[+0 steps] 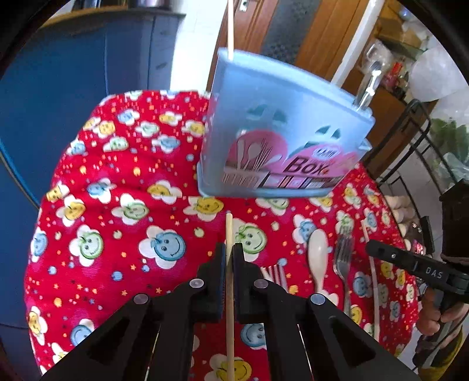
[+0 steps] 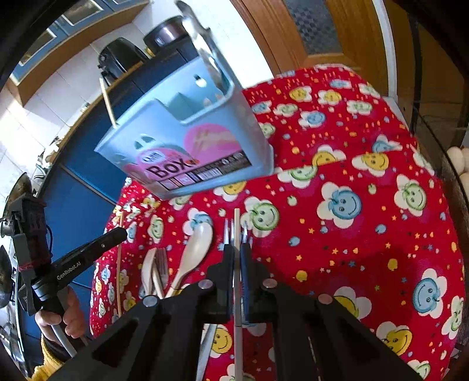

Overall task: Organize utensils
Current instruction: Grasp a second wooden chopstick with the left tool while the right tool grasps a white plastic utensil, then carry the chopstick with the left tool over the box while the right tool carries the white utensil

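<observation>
Two claws are both loaded: our left claw pinches a wooden chopstick between nearly closed pads, and our right claw clamps a pale chopstick the same way. Both sticks point toward the blue utensil box, which stands upright on the red smiley-patterned surface, and both tips sit short of it, not yet over its rim.

We judge the job partly done. Inside the box already stand one thin wooden stick at its left end and some metal utensils at its right end.

Loose on the surface, on our side of the box, lie a cream spoon, a metal fork, and a small cluster of a pale spoon and fork beside it. A thin stick shows at the surface's edge near the left claw; we cannot tell whether it is separate from the one that claw holds.

Left to do, as we read it: drop both chopsticks into the box, then collect the spoons and forks.
</observation>
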